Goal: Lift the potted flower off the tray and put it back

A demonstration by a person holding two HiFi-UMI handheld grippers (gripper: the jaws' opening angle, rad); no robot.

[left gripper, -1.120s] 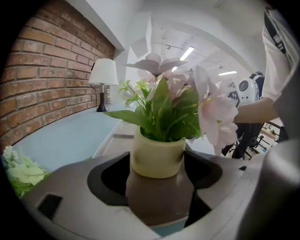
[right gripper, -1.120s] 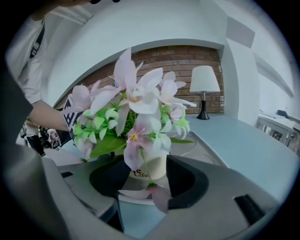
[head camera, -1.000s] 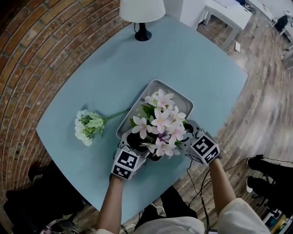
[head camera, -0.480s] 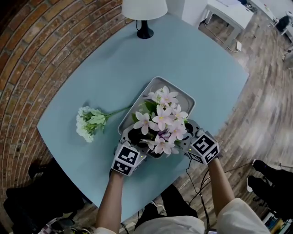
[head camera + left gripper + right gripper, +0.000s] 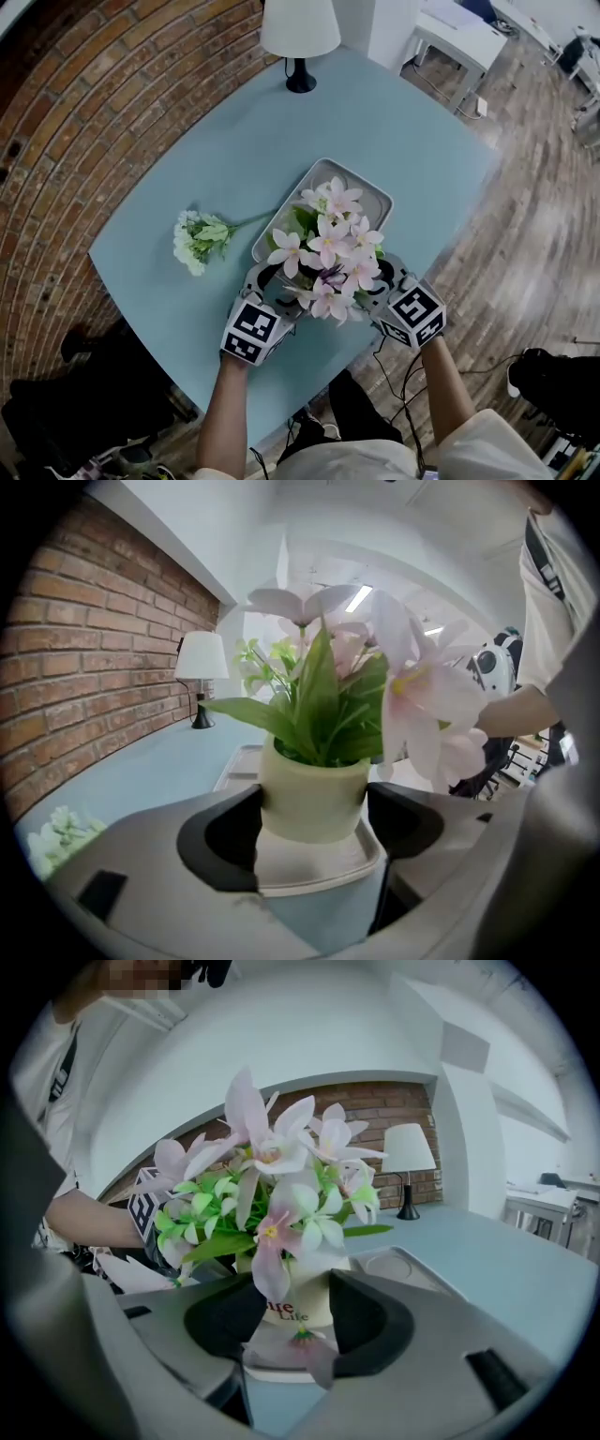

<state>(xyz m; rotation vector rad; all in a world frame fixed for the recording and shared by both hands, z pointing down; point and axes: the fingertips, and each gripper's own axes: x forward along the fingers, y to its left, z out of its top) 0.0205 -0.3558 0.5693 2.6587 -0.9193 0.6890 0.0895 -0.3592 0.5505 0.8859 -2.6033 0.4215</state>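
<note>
In the head view the flowers (image 5: 323, 258) hide the pot (image 5: 314, 803) and the near end of the tray (image 5: 373, 199). The lamp (image 5: 300, 42) shade is cut by the top edge

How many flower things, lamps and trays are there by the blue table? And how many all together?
Flower things: 2, the potted flower and the loose white bunch
Lamp: 1
Tray: 1
Total: 4
</note>
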